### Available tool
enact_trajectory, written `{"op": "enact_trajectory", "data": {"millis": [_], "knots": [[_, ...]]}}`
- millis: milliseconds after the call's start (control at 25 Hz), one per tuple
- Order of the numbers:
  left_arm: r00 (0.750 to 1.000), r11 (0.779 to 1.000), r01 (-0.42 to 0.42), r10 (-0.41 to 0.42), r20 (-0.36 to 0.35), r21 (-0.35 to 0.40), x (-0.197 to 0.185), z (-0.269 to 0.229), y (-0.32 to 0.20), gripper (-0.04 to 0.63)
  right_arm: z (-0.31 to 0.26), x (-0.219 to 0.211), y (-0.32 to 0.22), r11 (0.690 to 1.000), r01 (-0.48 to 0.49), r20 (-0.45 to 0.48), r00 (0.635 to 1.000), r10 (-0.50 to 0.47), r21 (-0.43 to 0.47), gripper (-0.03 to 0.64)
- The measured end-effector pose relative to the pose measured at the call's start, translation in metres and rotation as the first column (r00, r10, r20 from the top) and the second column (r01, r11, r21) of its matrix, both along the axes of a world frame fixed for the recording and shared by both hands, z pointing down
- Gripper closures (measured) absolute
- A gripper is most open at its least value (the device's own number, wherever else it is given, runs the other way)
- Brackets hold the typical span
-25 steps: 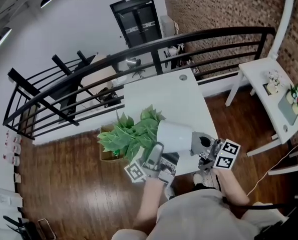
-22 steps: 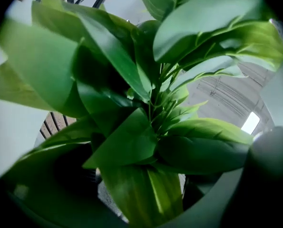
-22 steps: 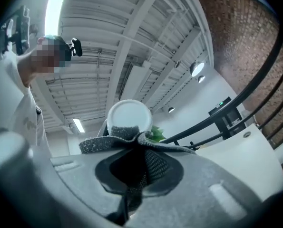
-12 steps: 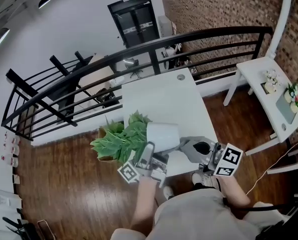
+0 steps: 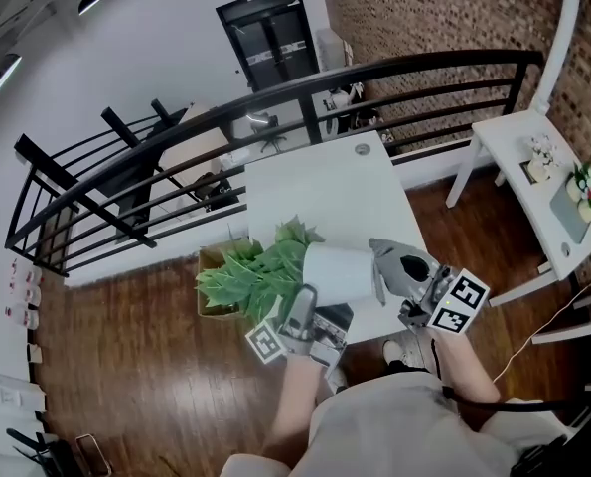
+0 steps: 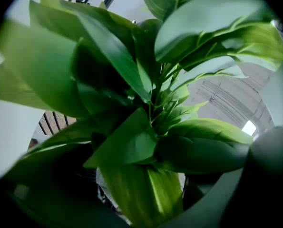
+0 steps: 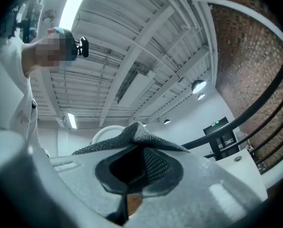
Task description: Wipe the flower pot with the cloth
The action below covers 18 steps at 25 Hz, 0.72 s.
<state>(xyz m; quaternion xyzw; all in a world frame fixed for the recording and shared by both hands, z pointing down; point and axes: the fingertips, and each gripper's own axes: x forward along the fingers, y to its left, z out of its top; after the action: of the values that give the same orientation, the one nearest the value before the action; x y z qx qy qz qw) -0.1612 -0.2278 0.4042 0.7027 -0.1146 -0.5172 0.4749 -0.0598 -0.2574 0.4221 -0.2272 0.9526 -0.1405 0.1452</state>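
While I look down from the head view, the white flower pot (image 5: 343,272) hangs tipped on its side above the near end of the white tabletop (image 5: 320,182), its green leaves (image 5: 250,278) spilling out to the left past the tabletop's edge. My left tongs (image 5: 307,298) clamp the pot at its mouth end from below, jaws spread wide around it. My right tongs (image 5: 406,288) come in from the right, and the grey cloth (image 5: 402,262) they carry lies against the pot's bottom end. A dark railing (image 5: 275,97) runs beyond the tabletop. From the left gripper view, leaves fill nearly everything, close and blurred, and a pale curve of the pot's rim (image 6: 217,204) crosses the lower right corner. From the right gripper view, the cloth drapes over both jaws and bunches into a dark fold between them, so those tongs are pinching the cloth; a white curve of the pot shows just behind its peak.
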Motion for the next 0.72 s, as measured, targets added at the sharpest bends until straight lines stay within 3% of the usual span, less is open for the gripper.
{"op": "enact_trajectory", "data": {"millis": [240, 440, 560, 640, 720], "knots": [[0.997, 0.998, 0.058, -0.056, 0.056, -0.032, -0.015, 0.012, -0.010, 0.046, 0.016, -0.019, 0.027, 0.996, 0.073, -0.013, 0.997, -0.074, -0.042, 0.621], [0.966, 0.986, 0.139, -0.115, 0.230, -0.090, -0.028, 0.054, -0.023, 0.044, 0.023, -0.029, 0.045, 0.989, 0.129, 0.015, 0.992, -0.129, -0.075, 0.621], [0.902, 0.973, 0.196, -0.129, 0.412, -0.125, -0.042, 0.098, -0.032, 0.044, 0.027, -0.023, 0.044, 0.989, 0.119, 0.007, 0.993, -0.118, -0.087, 0.621], [0.832, 0.962, 0.236, -0.125, 0.541, -0.141, -0.053, 0.130, -0.039, 0.044, 0.033, -0.021, 0.043, 0.991, 0.092, -0.007, 0.996, -0.094, -0.101, 0.621], [0.744, 0.950, 0.275, -0.112, 0.659, -0.148, -0.064, 0.164, -0.047, 0.044, 0.041, -0.019, 0.041, 0.991, 0.061, -0.027, 0.998, -0.064, -0.117, 0.621]]}}
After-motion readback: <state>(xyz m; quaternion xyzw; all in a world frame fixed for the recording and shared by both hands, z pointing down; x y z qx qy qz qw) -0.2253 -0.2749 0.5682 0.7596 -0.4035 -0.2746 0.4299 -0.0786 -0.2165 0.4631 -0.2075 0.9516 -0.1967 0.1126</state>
